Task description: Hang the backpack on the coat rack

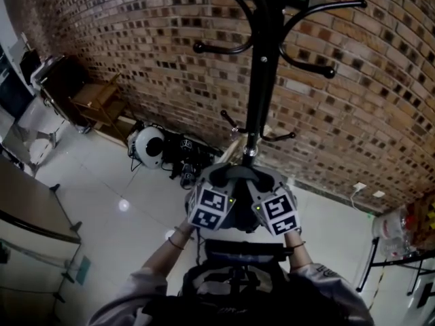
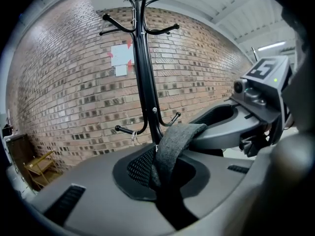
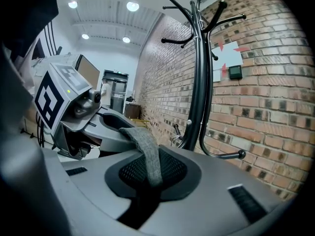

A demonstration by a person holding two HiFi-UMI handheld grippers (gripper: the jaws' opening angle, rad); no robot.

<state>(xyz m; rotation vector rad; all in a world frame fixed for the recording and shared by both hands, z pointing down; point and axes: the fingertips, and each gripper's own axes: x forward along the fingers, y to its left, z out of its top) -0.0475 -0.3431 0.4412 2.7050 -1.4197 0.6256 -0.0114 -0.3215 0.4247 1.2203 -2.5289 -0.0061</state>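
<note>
A black coat rack (image 1: 261,80) with curved hooks stands against the brick wall, right ahead of both grippers. The dark backpack (image 1: 234,277) hangs below my hands, close to my body. Its grey woven top strap (image 2: 172,144) runs across both grippers. My left gripper (image 2: 165,181) is shut on one end of the strap. My right gripper (image 3: 147,186) is shut on the other end of the strap (image 3: 147,154). In the head view the left gripper (image 1: 221,180) and the right gripper (image 1: 264,180) sit side by side just short of the pole's lower hooks (image 1: 262,136).
A white round helmet-like thing (image 1: 148,146) and dark gear (image 1: 183,158) lie on the tiled floor by the wall. A wooden rack (image 1: 98,97) stands at the far left, a table edge (image 1: 34,212) at the left. A stand with a plastic bag (image 1: 397,229) is on the right.
</note>
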